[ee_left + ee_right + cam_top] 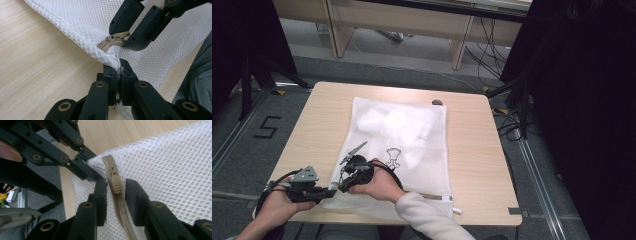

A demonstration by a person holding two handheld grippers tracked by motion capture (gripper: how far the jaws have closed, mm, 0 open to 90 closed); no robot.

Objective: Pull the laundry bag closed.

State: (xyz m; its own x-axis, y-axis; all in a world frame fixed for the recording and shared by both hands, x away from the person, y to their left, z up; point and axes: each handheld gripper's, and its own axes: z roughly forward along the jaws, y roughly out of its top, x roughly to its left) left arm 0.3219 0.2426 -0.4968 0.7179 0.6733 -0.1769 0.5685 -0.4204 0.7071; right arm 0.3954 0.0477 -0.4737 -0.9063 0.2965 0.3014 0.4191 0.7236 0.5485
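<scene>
Lab-like recording room: taped floor number [266,127], loose cables [490,50], black curtains [582,100].

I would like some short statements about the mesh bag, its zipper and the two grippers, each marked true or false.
1. The left gripper is shut on a corner of the white mesh bag. True.
2. The right gripper is clamped tightly on the zipper pull. False: its jaws stand apart, with the pull between them and a gap on each side.
3. The bag lies on a wooden table. True.
4. The zipper tape is bright red. False: it is beige.
5. The two grippers are at opposite ends of the bag. False: they are close together, at the same corner near the person.
</scene>
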